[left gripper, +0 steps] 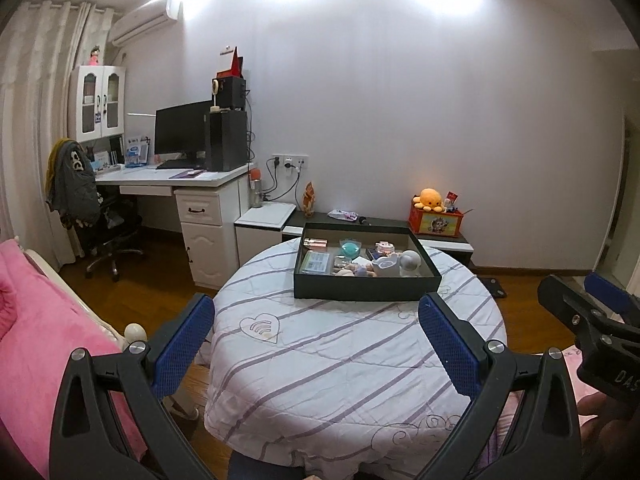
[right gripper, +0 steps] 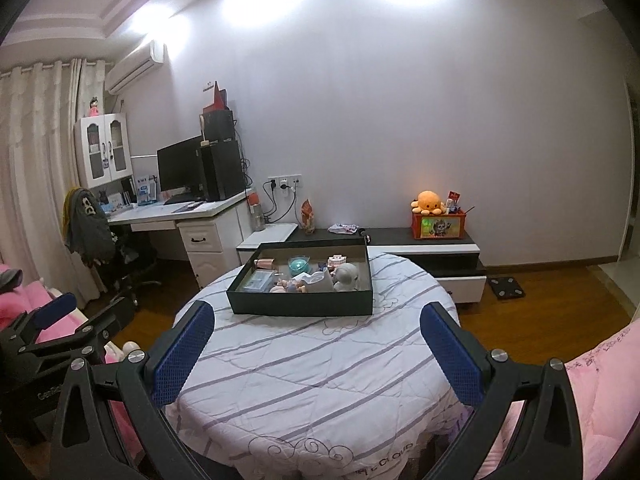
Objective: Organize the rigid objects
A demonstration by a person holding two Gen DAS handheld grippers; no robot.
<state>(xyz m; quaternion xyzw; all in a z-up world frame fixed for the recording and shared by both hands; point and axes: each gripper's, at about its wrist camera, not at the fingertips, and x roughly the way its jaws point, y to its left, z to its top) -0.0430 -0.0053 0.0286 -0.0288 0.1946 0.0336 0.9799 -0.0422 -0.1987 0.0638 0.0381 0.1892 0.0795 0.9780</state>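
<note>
Close by, the left gripper [left gripper: 316, 336] has its blue fingers [left gripper: 182, 344] spread wide apart, and they hold nothing. The right gripper [right gripper: 316, 344] is the same: its fingers [right gripper: 452, 354] are wide apart and hold nothing. Both hang over the near edge of the round desk [left gripper: 320, 360] with its striped cloth. The cloth near them has nothing on it.

Farther back on the desk sits a dark tray [left gripper: 366, 289]. All the small things are in it: a flat clear case [left gripper: 318, 262] at the left front, a teal round thing [left gripper: 351, 247] in the middle, a pink box [left gripper: 316, 242] at the back left, a white cup [left gripper: 387, 266] and a grey ball [left gripper: 410, 261] at the right, and small pale bits [left gripper: 352, 270] I cannot name.

This could be the tidy end, or things may yet come out to be sorted.
</note>
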